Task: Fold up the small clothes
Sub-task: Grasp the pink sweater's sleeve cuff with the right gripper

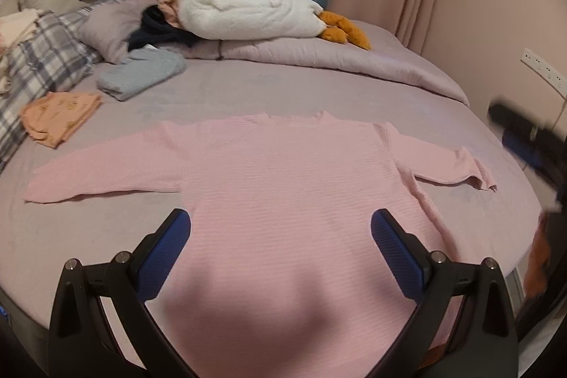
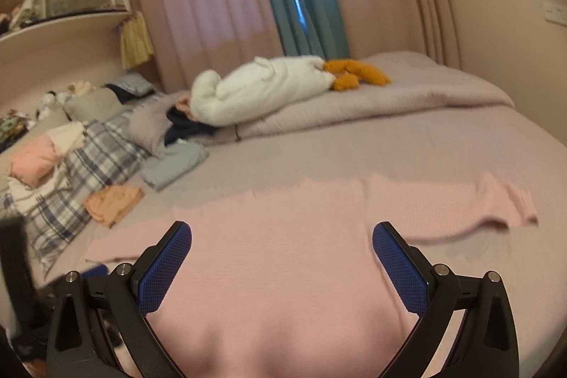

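1. Pink knit fills the space right under my left tool (image 1: 280, 229), whose blue pads stand wide apart with nothing between them; it hangs over the lower body of the pink sweater (image 1: 283, 186).
2. That sweater lies flat on the bed (image 1: 248, 87), hem toward me, neckline away, and its long axis runs sideways through both spread sleeves.
3. Ahead-left of the left tool lies the left sleeve (image 1: 102, 165), straight and flat; the folded orange garment (image 1: 58, 116) and folded grey-blue garment (image 1: 141, 73) sit beyond it, well apart.
4. My right tool (image 2: 281, 236) is also spread and empty, over the same lower body.
5. Ahead-right of it lies the right sleeve (image 2: 460, 208), its cuff slightly rumpled. I judge each tool nearer its own sleeve, so folding the sleeves inward across the chest looks like the coming move.
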